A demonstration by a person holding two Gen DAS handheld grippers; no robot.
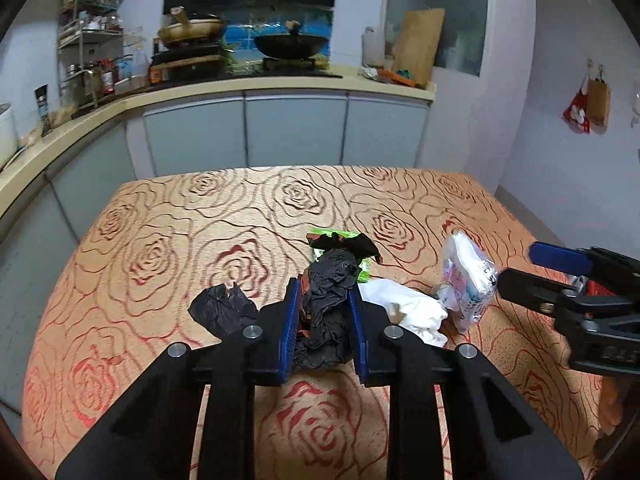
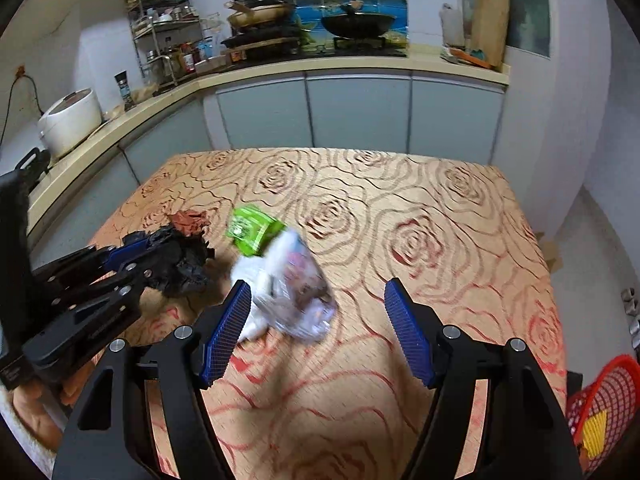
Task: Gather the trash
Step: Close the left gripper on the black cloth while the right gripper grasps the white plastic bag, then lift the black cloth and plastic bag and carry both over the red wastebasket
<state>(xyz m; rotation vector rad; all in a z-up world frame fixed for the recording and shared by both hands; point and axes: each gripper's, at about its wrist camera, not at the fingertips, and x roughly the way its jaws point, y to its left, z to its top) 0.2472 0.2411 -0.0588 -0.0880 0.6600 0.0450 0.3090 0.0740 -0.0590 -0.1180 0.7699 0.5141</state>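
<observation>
Trash lies in a heap on the rose-patterned tablecloth (image 1: 160, 240). My left gripper (image 1: 325, 284) is shut on a crumpled black plastic bag (image 1: 326, 312), its blue pads pressing both sides. Another black scrap (image 1: 222, 308) lies to the left of it, and a green wrapper (image 1: 332, 236) just behind. To the right are a white crumpled sheet (image 1: 404, 304) and a clear printed packet (image 1: 468, 280). My right gripper (image 2: 316, 284) is open, with the clear packet (image 2: 296, 292) between its fingers, close to the left pad and blurred. A red-brown crumpled scrap (image 2: 190, 220) lies beyond the black bag (image 2: 180, 256).
A red mesh basket (image 2: 604, 408) holding something yellow sits below the table's right edge. Behind the table runs a kitchen counter (image 1: 280, 88) with pans, a spice rack and a rice cooker (image 2: 72, 120). The cloth's far half (image 2: 400, 200) is bare.
</observation>
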